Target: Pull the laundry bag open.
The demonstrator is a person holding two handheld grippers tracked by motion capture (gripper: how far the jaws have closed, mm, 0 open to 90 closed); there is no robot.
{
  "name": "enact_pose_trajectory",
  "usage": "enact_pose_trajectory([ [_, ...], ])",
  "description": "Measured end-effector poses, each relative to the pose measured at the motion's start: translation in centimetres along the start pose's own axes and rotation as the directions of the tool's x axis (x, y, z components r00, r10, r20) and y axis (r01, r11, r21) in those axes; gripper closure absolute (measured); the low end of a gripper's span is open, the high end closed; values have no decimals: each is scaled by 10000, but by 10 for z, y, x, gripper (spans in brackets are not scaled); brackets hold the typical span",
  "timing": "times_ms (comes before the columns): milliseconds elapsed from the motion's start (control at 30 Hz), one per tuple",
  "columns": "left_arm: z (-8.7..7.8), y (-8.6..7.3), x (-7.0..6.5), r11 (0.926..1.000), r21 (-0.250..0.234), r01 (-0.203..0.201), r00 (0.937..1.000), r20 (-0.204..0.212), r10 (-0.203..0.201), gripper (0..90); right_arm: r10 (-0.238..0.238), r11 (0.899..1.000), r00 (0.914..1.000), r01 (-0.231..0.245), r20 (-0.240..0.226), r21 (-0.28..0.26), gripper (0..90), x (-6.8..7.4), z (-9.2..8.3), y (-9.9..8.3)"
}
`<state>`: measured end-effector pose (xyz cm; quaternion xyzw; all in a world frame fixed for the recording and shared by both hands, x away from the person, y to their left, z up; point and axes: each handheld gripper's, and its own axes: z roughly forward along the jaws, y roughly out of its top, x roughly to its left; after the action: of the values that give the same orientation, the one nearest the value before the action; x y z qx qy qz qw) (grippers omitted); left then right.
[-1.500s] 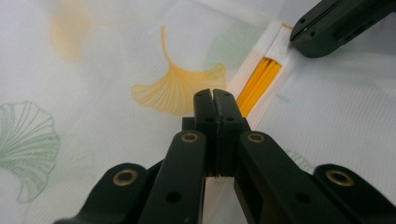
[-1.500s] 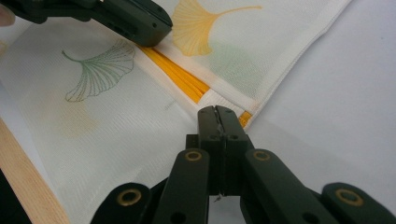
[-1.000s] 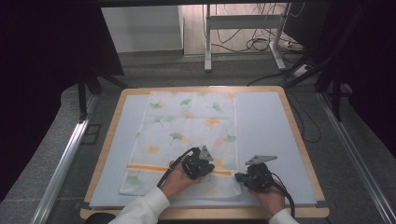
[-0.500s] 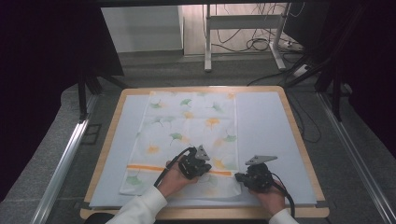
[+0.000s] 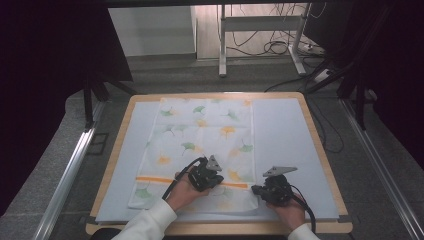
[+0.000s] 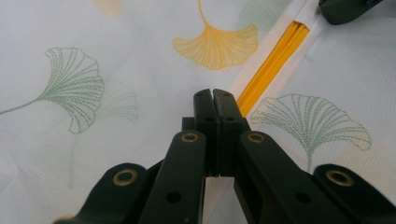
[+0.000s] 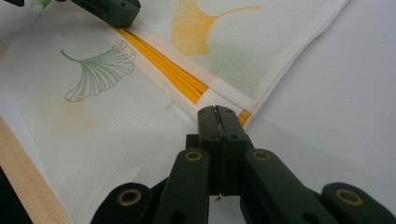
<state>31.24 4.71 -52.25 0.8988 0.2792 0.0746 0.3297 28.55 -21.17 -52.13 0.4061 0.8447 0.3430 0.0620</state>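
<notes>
Cloth (image 5: 200, 145), soft and limp, near counter (image 5: 290, 135) front edge; grasp at orange stripe (image 6: 273, 70); left tool (image 6: 215, 95) and right tool (image 7: 217, 112) pressed together, empty.

The high view looks down and forward over the table (image 5: 320, 150); both gripper views look closely – sharing the cloth's orange stripe (image 6: 273, 65).

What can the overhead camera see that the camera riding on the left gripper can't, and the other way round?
The high view alone takes in the whole table, the floor cables behind it, both of the person's hands and the right gripper at the cloth's edge. The left gripper view alone shows the stitched veins of the ginkgo leaves and the left gripper with its jaws shut together. Both share the leaf-printed cloth and its orange stripe.
</notes>
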Motion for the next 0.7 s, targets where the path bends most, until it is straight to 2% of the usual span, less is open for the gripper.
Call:
enact_pose_trajectory([
  [700, -9, -10, 7, 9997, 86, 214, 9997, -133, -213, 900, -48, 10000, 10000, 48, 7, -8, 891, 0, 0, 0],
])
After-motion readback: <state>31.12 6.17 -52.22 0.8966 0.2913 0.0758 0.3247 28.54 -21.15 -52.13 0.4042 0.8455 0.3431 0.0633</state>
